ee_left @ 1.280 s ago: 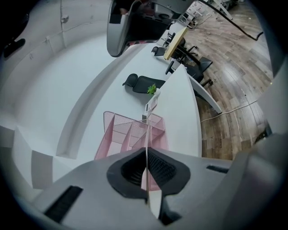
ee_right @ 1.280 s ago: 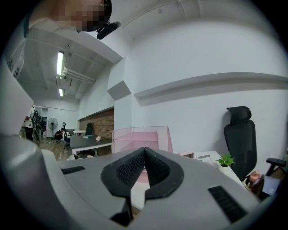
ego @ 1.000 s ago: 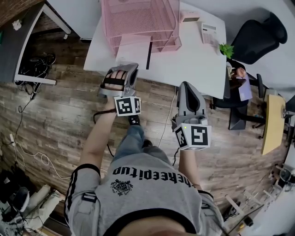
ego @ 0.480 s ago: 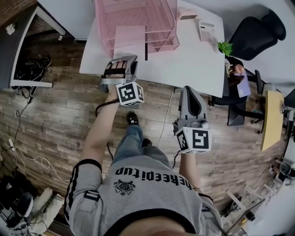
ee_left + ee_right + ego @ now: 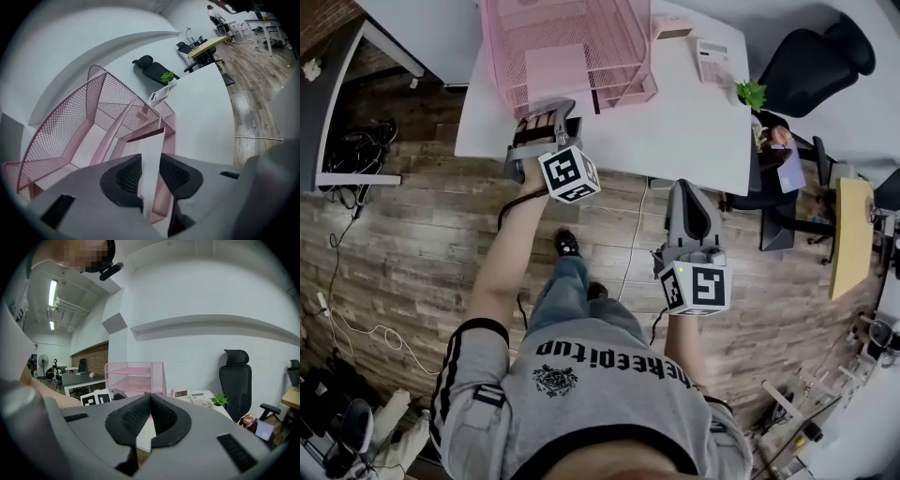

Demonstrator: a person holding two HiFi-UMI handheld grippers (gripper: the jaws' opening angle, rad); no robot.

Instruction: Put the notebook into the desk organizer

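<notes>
The left gripper (image 5: 548,108) is at the front edge of the pink wire-mesh desk organizer (image 5: 614,42). Its jaws have just been opening and stand moderately apart. The thin pink notebook (image 5: 151,159) sits between the black ribbed pads (image 5: 127,176), with a narrow gap visible on the right-hand pad side, so the pads are not clamping it.

The notebook reaches from the jaws into the lower tier of the organizer, and most of its length is inside the mesh walls. In the head view its cover is plain pale pink, with a dark strip along the right edge. The organizer stands on the white table (image 5: 694,122).

The right gripper (image 5: 687,187) hangs beyond the table's front edge, over the wooden floor (image 5: 412,234). Its jaws are closed together with nothing between them.
</notes>
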